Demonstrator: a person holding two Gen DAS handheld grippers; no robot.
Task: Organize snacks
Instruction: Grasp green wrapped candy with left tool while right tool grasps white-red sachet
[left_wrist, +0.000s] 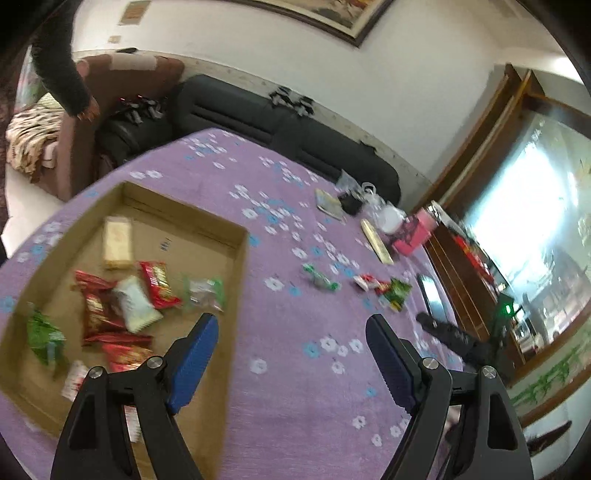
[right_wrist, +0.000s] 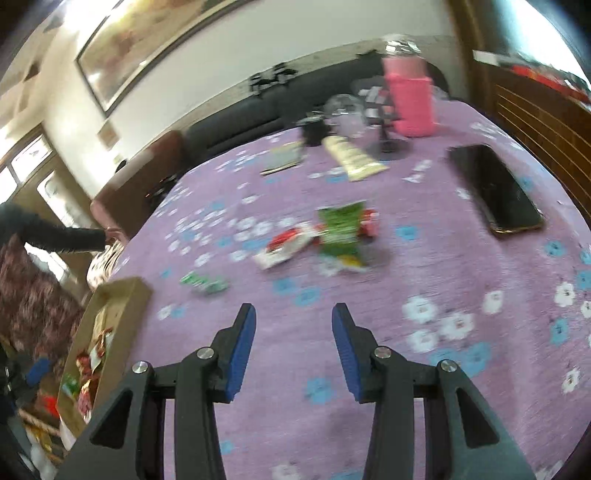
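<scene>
A shallow cardboard box (left_wrist: 242, 266) lies on the purple flowered tablecloth (left_wrist: 295, 387) and holds several snack packets, red, white and green. My left gripper (left_wrist: 291, 325) is open and empty, hovering over the box's right wall. Loose on the cloth are a small green candy (left_wrist: 320, 279), a red-and-white packet (left_wrist: 365, 281) and a green packet (left_wrist: 397, 292). In the right wrist view my right gripper (right_wrist: 293, 314) is open and empty, short of the green packet (right_wrist: 341, 230), the red-and-white packet (right_wrist: 286, 245) and the green candy (right_wrist: 203, 282). The box (right_wrist: 122, 314) lies at its left.
A black phone (right_wrist: 495, 188) lies right of the snacks. At the far table edge stand a pink cup (right_wrist: 412, 99), a clear bag (right_wrist: 345, 112), a cream packet (right_wrist: 352, 157) and a small booklet (right_wrist: 282, 158). A black sofa (left_wrist: 280, 122) stands behind. A person's dark sleeve (left_wrist: 62, 70) reaches at the left.
</scene>
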